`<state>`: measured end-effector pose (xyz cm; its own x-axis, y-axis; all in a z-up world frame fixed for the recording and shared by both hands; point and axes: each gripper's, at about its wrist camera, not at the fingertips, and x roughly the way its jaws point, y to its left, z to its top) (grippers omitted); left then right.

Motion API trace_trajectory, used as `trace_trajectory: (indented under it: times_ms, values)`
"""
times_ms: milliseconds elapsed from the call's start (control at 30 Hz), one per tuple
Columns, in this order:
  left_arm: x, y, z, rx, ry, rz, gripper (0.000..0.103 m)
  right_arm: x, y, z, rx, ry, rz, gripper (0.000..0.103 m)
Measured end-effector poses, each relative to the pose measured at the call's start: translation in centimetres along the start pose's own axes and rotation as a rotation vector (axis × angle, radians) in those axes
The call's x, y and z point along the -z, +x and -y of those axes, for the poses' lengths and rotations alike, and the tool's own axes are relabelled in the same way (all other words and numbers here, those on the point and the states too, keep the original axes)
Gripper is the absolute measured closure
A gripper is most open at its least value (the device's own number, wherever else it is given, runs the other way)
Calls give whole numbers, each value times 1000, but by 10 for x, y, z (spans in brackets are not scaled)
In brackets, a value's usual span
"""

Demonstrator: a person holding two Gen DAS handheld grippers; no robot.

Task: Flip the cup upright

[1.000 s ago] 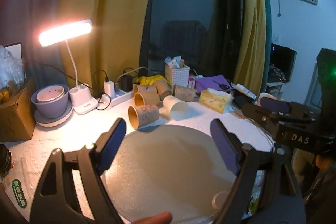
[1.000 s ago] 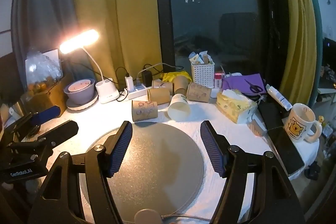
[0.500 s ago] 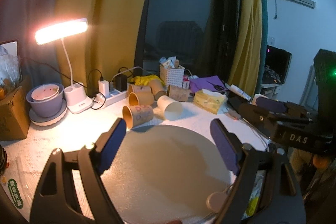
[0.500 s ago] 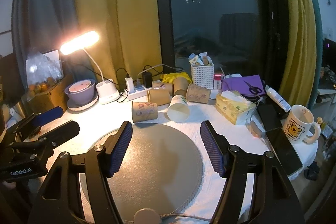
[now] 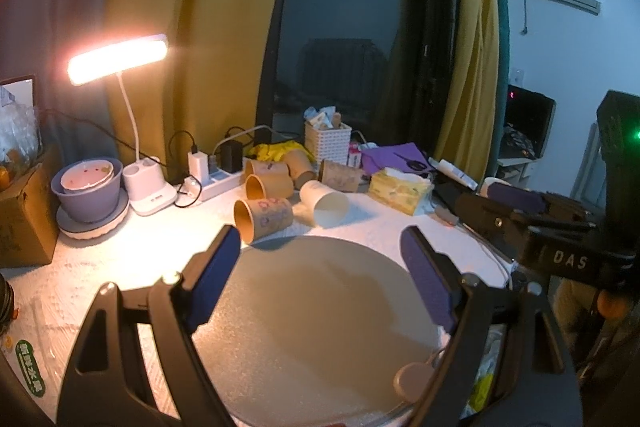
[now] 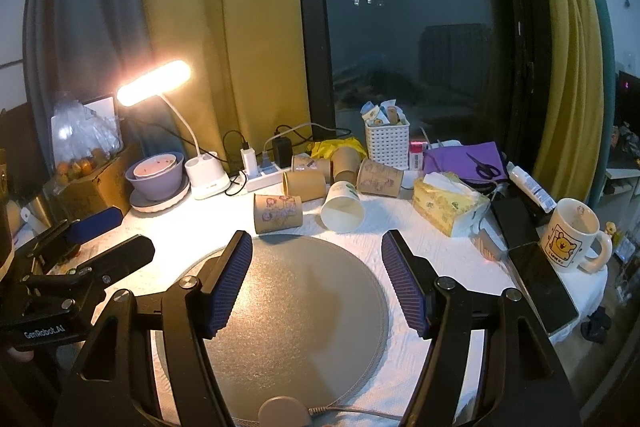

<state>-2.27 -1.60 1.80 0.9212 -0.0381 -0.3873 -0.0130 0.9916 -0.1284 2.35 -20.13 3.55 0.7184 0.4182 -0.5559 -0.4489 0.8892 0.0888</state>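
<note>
Several paper cups lie on their sides at the back of the white table. The nearest brown cup (image 5: 264,217) (image 6: 278,213) lies just beyond the round grey mat (image 5: 320,327) (image 6: 288,319). A white cup (image 5: 325,203) (image 6: 343,207) lies to its right, mouth towards me. More brown cups (image 6: 306,183) lie behind. My left gripper (image 5: 320,267) is open and empty above the mat. My right gripper (image 6: 316,267) is open and empty above the mat; it shows at the right of the left wrist view (image 5: 532,227).
A lit desk lamp (image 6: 154,87), stacked bowls (image 6: 158,175), a power strip (image 6: 262,179), a white basket (image 6: 386,143), a tissue pack (image 6: 450,203), phones (image 6: 542,283) and a mug (image 6: 572,239) surround the mat. The table edge drops off at the right.
The left wrist view has drawn back and up a little, so the cups sit slightly lower and farther. The right gripper has hardly moved. Both stay open.
</note>
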Motion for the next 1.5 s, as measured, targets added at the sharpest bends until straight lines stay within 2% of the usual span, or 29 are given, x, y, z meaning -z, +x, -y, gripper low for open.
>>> trace_trajectory:
  times_ms: [1500]
  values:
    - [3, 2, -1, 14, 2, -14, 20, 0, -1, 0, 0, -2, 4, 33]
